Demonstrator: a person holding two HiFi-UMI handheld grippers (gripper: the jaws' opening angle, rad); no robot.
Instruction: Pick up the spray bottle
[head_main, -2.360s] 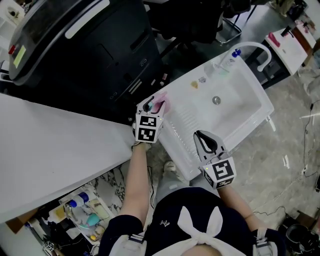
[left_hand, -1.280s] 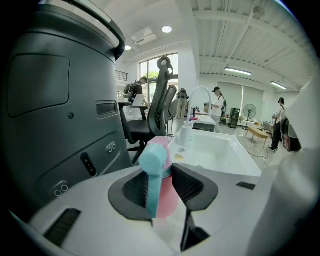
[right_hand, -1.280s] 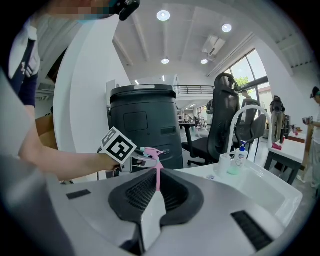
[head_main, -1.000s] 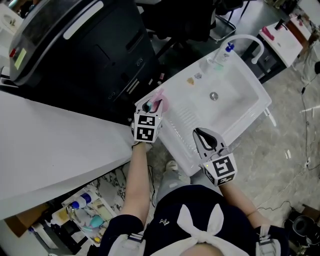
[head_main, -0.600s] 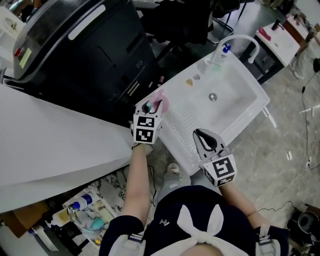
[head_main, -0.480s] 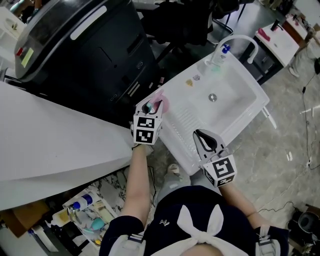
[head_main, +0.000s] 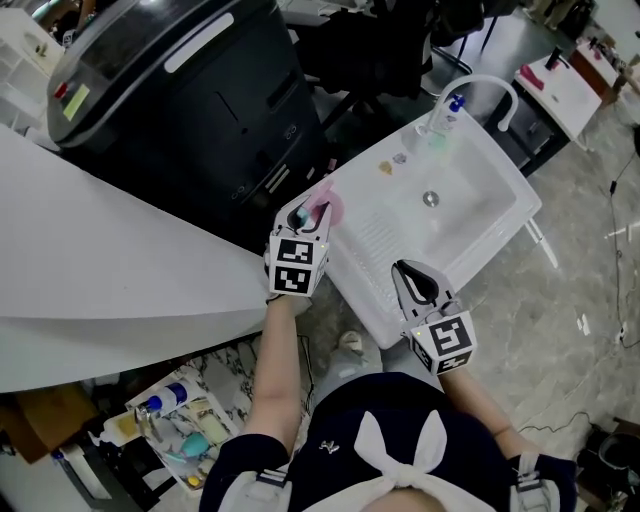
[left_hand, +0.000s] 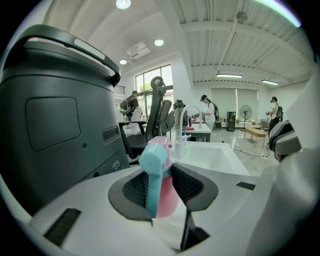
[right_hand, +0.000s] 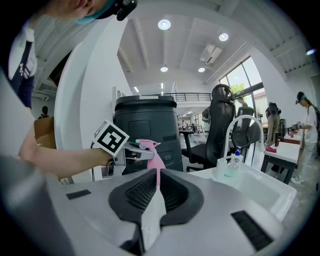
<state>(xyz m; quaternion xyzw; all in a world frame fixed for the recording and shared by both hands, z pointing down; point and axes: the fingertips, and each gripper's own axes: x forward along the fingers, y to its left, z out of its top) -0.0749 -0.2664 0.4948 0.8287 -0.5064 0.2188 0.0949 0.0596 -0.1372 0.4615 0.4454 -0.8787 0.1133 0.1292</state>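
Note:
A pink spray bottle (head_main: 321, 209) with a teal trigger head is clamped between the pads of my left gripper (head_main: 306, 213), above the near left corner of the white sink unit (head_main: 497, 172). In the left gripper view the bottle (left_hand: 160, 186) stands upright between the black pads, teal head toward the camera. My right gripper (head_main: 406, 270) hovers over the sink's front edge, jaws together with nothing between them. The right gripper view looks past its own jaws (right_hand: 156, 187) to the bottle (right_hand: 155, 159) and the left gripper (right_hand: 136, 148) holding it.
A large black machine (head_main: 190, 110) stands behind the left gripper. A white tabletop (head_main: 100, 280) lies to the left. On the sink's far end are a curved white faucet (head_main: 490, 85) and a soap bottle (head_main: 445, 118). Office chairs (left_hand: 157, 105) and people stand further back.
My left gripper has lifted a little with the spray bottle still in its jaws. The right gripper has barely shifted and stays shut.

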